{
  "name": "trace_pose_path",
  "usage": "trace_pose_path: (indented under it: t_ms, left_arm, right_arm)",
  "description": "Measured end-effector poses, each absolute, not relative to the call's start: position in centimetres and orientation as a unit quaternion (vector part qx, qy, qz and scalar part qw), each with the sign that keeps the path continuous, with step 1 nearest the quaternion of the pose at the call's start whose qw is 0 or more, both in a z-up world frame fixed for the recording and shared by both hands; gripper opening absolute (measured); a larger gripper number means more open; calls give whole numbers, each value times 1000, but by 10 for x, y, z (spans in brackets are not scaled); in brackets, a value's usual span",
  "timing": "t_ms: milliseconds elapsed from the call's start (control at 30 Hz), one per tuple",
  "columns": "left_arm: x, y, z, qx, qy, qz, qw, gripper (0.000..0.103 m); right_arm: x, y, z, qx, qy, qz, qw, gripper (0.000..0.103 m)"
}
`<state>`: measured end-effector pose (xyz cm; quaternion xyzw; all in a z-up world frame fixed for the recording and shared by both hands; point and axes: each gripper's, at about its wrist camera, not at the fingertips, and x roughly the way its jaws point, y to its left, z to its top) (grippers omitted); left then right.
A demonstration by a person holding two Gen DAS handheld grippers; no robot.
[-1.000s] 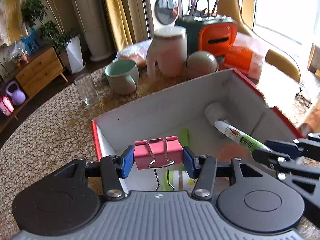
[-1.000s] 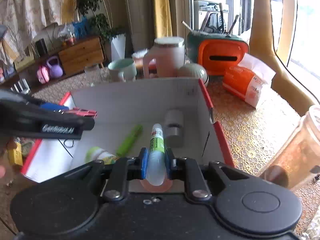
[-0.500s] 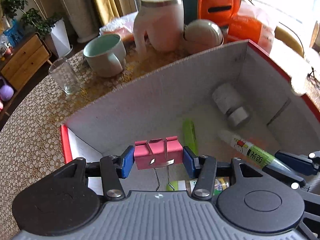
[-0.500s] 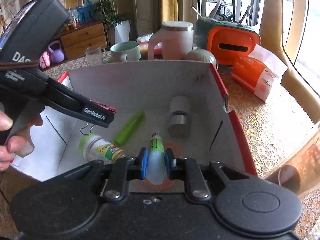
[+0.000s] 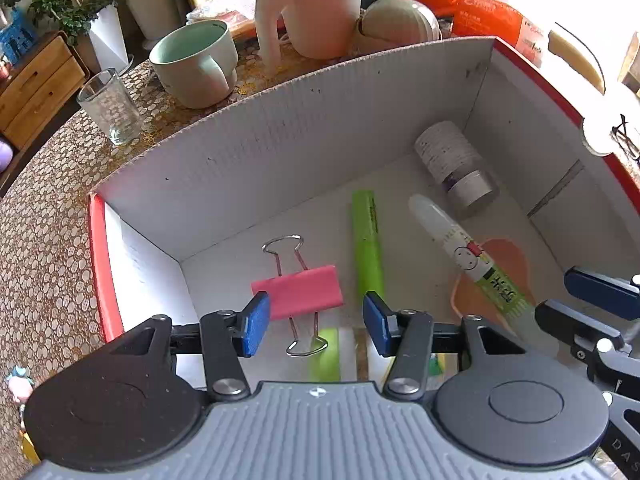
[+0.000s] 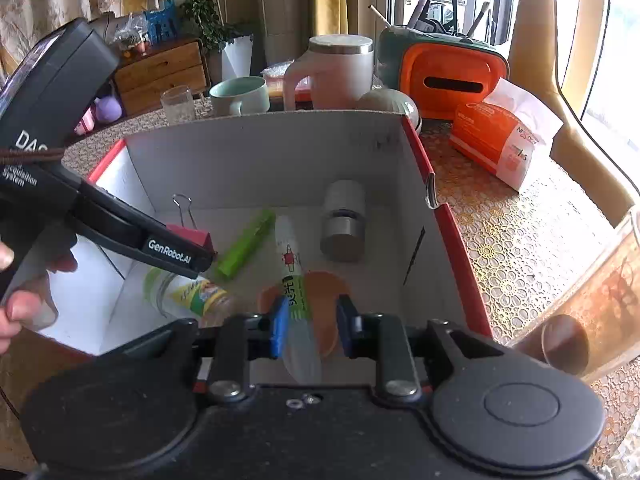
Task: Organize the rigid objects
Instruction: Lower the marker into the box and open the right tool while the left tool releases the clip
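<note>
Both grippers hang over a white box with red edges [image 5: 96,264], which also shows in the right wrist view [image 6: 424,160]. My left gripper [image 5: 316,326] is open; the pink binder clip [image 5: 298,292] lies free on the box floor between and beyond its pads. My right gripper [image 6: 310,328] is open too; the white glue tube [image 6: 294,276] lies loose between its pads, its tip pointing into the box [image 5: 460,248]. Also in the box lie a green highlighter [image 5: 366,240], a white and silver jar [image 5: 456,164] and a small yellow-green labelled bottle [image 6: 188,294].
Behind the box on the patterned table stand a pale green mug [image 5: 196,64], a drinking glass [image 5: 110,108], a pink lidded jug [image 5: 312,4], a round beige pot [image 5: 396,20] and an orange container [image 6: 448,76]. An orange packet [image 6: 496,144] and a clear amber cup [image 6: 588,300] sit right.
Both grippers moved lower into the box and opened. The pink clip dropped from my left gripper onto the box floor; the glue tube was let go by my right gripper.
</note>
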<state>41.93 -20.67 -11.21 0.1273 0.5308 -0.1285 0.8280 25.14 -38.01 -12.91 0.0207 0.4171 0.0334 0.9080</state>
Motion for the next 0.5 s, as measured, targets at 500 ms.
trace_pose_path:
  t_ms: [500]
  left_arm:
    - [381, -194, -71, 105, 485, -126, 859, 62]
  right_arm:
    - [232, -368, -103, 30, 392, 45, 918, 57]
